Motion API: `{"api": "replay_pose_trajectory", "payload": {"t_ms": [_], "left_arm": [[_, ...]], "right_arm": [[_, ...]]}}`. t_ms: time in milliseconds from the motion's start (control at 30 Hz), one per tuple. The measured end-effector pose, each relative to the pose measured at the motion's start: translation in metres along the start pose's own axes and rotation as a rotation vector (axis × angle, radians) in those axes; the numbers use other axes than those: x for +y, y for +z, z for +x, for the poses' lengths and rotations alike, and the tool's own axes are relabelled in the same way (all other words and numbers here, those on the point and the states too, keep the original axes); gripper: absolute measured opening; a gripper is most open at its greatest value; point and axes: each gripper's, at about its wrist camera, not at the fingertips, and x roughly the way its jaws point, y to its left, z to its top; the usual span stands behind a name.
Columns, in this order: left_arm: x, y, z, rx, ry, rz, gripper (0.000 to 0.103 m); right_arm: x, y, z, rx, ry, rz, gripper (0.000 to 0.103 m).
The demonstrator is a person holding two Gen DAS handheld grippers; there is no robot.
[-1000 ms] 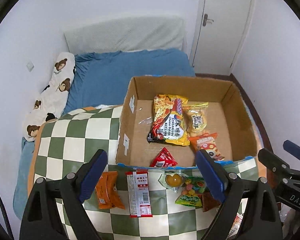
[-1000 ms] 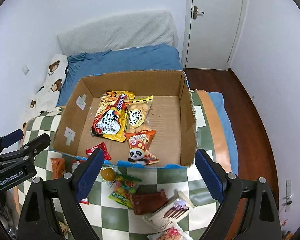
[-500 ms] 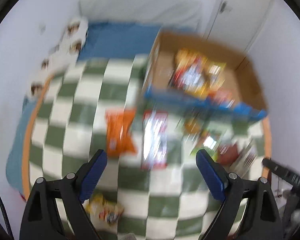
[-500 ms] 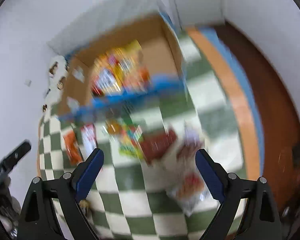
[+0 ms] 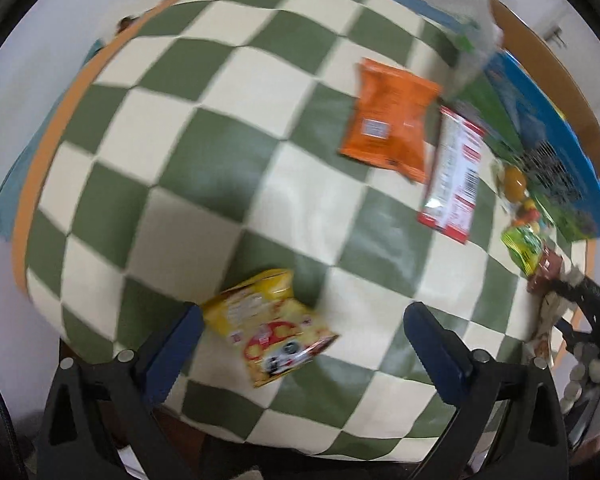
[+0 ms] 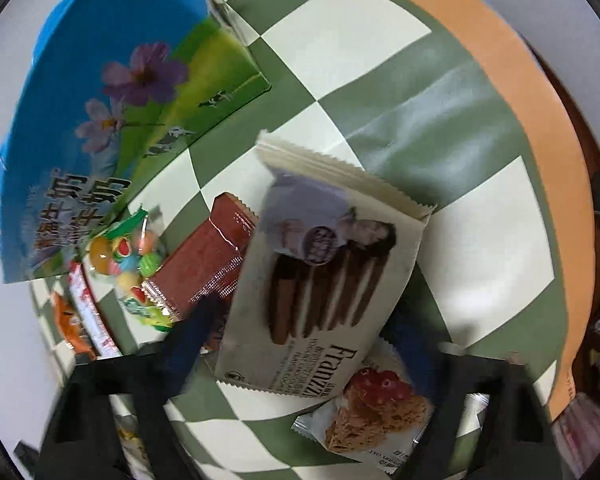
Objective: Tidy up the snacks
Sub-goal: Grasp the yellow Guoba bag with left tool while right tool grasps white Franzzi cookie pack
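My left gripper (image 5: 300, 332) points down at the green-and-cream checked cloth (image 5: 204, 152). Its jaws are opening wide around a yellow snack packet (image 5: 272, 332), which lies flat between the fingers untouched. My right gripper (image 6: 300, 340) hangs low over a cream Franzzi wafer packet (image 6: 320, 280). Its jaws are closing with that packet's lower end between them, and blur hides whether the pads touch it. The cardboard box (image 5: 548, 132) with a blue printed side (image 6: 100, 120) stands at the cloth's far edge.
An orange packet (image 5: 392, 120), a red-and-white packet (image 5: 456, 176), a jelly cup (image 5: 514, 182) and a green candy bag (image 6: 136, 264) lie beside the box. A brown packet (image 6: 208, 264) and an oat bar packet (image 6: 372, 412) flank the wafers. The cloth's orange border (image 6: 532, 128) is near.
Both grippers dropped from above the box to just over the cloth and tipped downward. The left jaws widened over the yellow packet; the right jaws narrowed around the wafer packet.
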Motion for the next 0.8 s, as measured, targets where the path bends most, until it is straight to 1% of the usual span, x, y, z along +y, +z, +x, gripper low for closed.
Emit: {"api": "replay_pose_trajectory", "payload": {"t_ms": [67, 167, 200, 267, 333, 367, 400, 433, 467, 500, 533, 600, 633, 667, 733, 800], "left_arm": [[0.018, -0.004, 0.003, 0.023, -0.002, -0.071, 0.103], [0.042, -0.008, 0.020, 0.103, -0.034, -0.190, 0.103], [0.049, -0.010, 0.029, 0.141, -0.045, -0.236, 0.103], [0.057, -0.012, 0.049, 0.208, -0.104, -0.309, 0.103], [0.063, -0.004, 0.076, 0.256, -0.143, -0.370, 0.103], [0.064, -0.002, 0.084, 0.268, -0.150, -0.394, 0.103], [0.064, 0.001, 0.092, 0.268, -0.156, -0.409, 0.098], [0.061, 0.004, 0.097, 0.258, -0.144, -0.403, 0.091], [0.055, 0.006, 0.100, 0.249, -0.110, -0.377, 0.089], [0.046, 0.008, 0.101, 0.228, -0.073, -0.329, 0.083], [0.035, 0.009, 0.100, 0.203, -0.043, -0.271, 0.076], [0.004, 0.010, 0.099, 0.165, 0.011, -0.118, 0.069], [-0.016, 0.009, 0.098, 0.148, 0.019, -0.025, 0.068], [-0.031, 0.006, 0.097, 0.140, 0.022, 0.037, 0.066], [-0.059, 0.002, 0.099, 0.133, 0.020, 0.140, 0.065], [-0.085, -0.002, 0.104, 0.147, -0.004, 0.224, 0.065]], "right_arm": [[0.010, -0.008, -0.005, -0.026, 0.006, -0.042, 0.070], [0.033, -0.027, -0.013, -0.034, 0.024, -0.137, 0.069], [0.044, -0.037, -0.016, -0.040, 0.022, -0.189, 0.069], [0.063, -0.054, -0.016, -0.031, 0.012, -0.286, 0.068], [0.082, -0.071, -0.012, -0.016, 0.005, -0.365, 0.066], [0.092, -0.080, -0.007, -0.001, -0.004, -0.403, 0.065], [0.098, -0.085, -0.002, 0.011, -0.011, -0.425, 0.064], [0.103, -0.092, 0.005, 0.031, -0.014, -0.442, 0.061], [0.107, -0.098, 0.010, 0.044, -0.020, -0.454, 0.060], [0.109, -0.102, 0.015, 0.057, -0.032, -0.467, 0.059], [0.109, -0.107, 0.019, 0.067, -0.037, -0.476, 0.058], [0.108, -0.113, 0.025, 0.091, -0.034, -0.488, 0.058], [0.107, -0.116, 0.026, 0.098, -0.036, -0.495, 0.058], [0.108, -0.116, 0.029, 0.107, -0.035, -0.500, 0.058], [0.109, -0.120, 0.033, 0.142, -0.028, -0.512, 0.058], [0.107, -0.122, 0.036, 0.164, -0.012, -0.505, 0.058]]}}
